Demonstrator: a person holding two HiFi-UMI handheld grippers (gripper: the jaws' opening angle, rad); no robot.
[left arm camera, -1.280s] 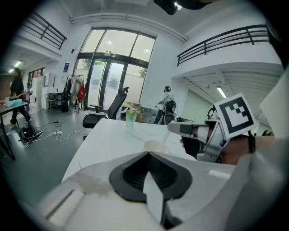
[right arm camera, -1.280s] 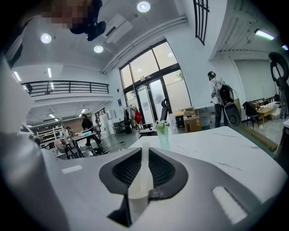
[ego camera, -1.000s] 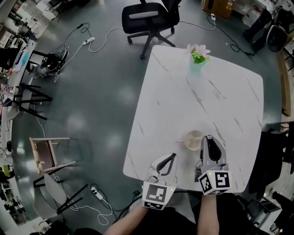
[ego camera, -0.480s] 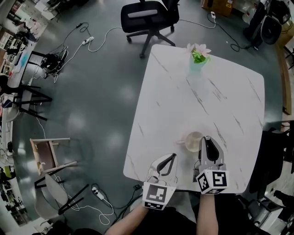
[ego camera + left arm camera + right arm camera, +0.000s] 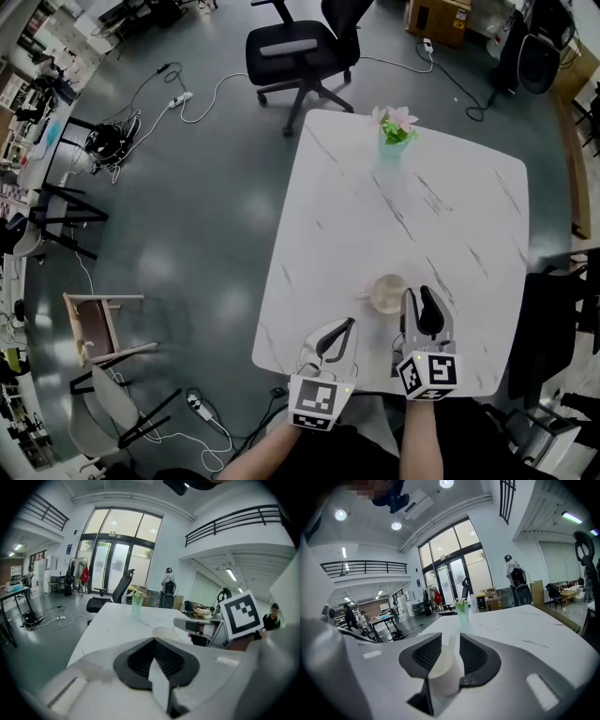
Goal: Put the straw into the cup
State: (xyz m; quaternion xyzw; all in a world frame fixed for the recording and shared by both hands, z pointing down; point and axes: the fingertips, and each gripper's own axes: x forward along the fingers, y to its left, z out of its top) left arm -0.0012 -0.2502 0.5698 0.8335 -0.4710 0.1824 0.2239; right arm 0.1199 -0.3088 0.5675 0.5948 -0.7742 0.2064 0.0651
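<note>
Right tool (image 5: pixel 419 298) jaws opening wide after earlier narrow pinch, pads clearing white cup (image 5: pixel 444 670) standing between them on worktop (image 5: pixel 422 206); pale straw (image 5: pixel 451 641) seemingly rising from cup. Left tool (image 5: pixel 349 324) pinched closed, empty, hovering alongside.

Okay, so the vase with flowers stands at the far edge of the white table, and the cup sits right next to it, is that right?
Not quite. The vase with flowers does stand at the far edge of the white table, but the cup is not next to it. It sits well apart, toward the near edge, close to the person. The head view shows this.
</note>
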